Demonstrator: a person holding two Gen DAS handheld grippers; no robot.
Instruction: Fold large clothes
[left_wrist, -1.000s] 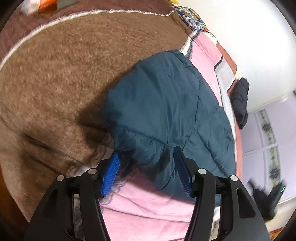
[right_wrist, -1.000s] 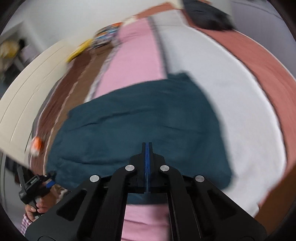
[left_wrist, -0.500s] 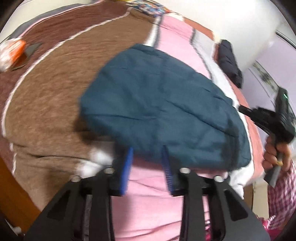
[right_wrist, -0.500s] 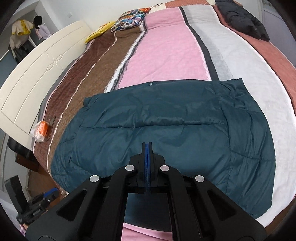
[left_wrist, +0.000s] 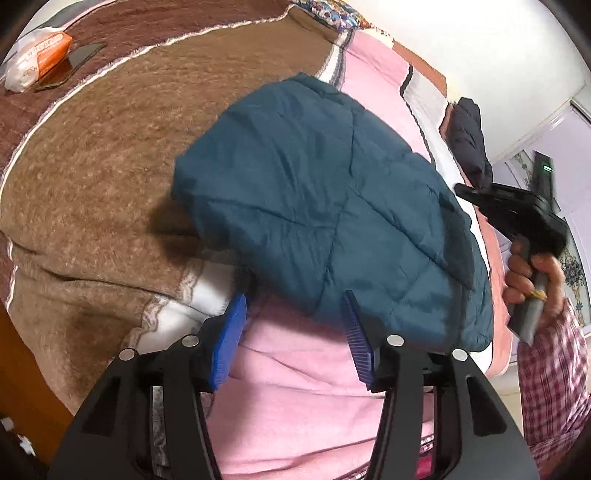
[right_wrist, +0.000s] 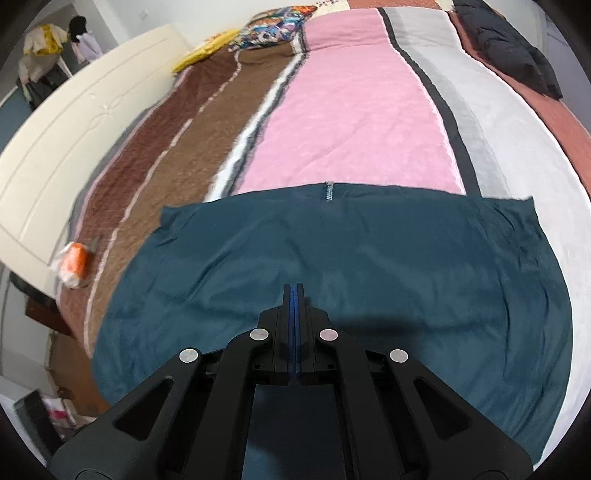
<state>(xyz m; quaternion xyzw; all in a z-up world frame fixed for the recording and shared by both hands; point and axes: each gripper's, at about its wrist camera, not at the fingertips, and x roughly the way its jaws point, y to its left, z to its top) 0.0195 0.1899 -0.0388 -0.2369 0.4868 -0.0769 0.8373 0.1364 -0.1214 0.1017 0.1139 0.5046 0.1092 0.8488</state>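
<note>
A dark teal padded jacket (left_wrist: 325, 206) lies folded flat across the striped bed; it also shows in the right wrist view (right_wrist: 332, 288), with its zipper end at the far edge. My left gripper (left_wrist: 293, 314) is open and empty, just short of the jacket's near edge over the pink stripe. My right gripper (right_wrist: 294, 295) is shut with nothing between its pads, hovering above the jacket's middle. It also shows in the left wrist view (left_wrist: 517, 214), held in a hand at the right, past the jacket's far side.
The bed cover (right_wrist: 351, 110) has brown, pink, white and rust stripes. A black garment (right_wrist: 513, 48) lies at the far right. An orange-and-white packet (left_wrist: 35, 61) and a phone (left_wrist: 79, 59) lie on the brown stripe. A cream headboard (right_wrist: 74, 136) stands on the left.
My left gripper has let go of the jacket's edge, pulled back and opened wider. My right gripper has stayed shut and moved forward over the jacket.
</note>
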